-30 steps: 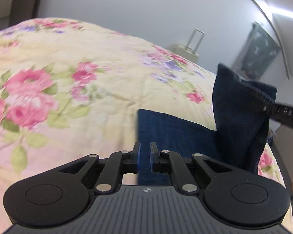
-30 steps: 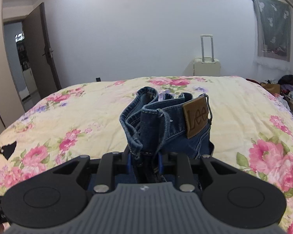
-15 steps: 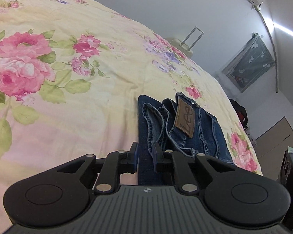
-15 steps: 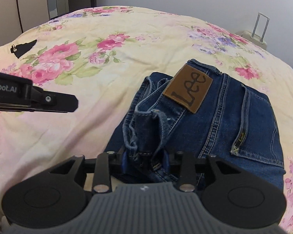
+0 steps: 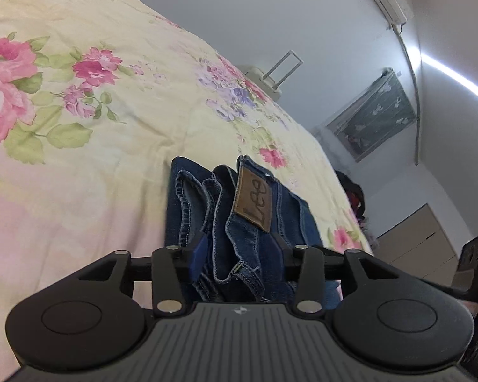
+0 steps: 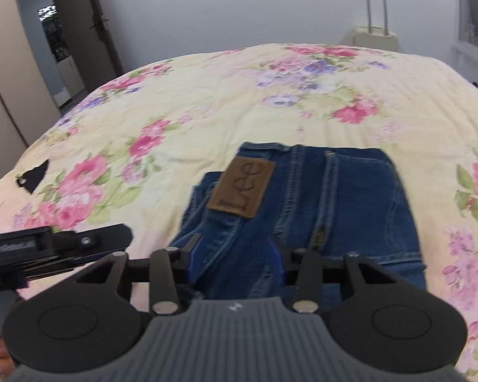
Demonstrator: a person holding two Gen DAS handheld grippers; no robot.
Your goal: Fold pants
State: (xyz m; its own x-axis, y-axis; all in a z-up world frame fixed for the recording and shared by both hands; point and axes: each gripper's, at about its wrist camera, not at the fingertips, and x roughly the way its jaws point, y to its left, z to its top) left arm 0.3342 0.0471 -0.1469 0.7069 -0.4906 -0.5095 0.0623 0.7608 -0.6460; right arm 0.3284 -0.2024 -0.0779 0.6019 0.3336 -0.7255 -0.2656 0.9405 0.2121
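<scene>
Left wrist view: folded blue jeans point(image 5: 255, 210) with a brown leather Lee patch point(image 5: 253, 200) lie on the floral bedspread point(image 5: 89, 121); the left gripper point(image 5: 239, 251), jaws just opening and now wide, straddles the bunched waistband without pressing it. A suitcase point(image 5: 271, 79) stands by the white wall. Right wrist view: the jeans point(image 6: 334, 197) lie flat; the right gripper point(image 6: 235, 258), jaws just closing, stands apart over denim, not clamping. An open door point(image 6: 89, 31) shows behind.
</scene>
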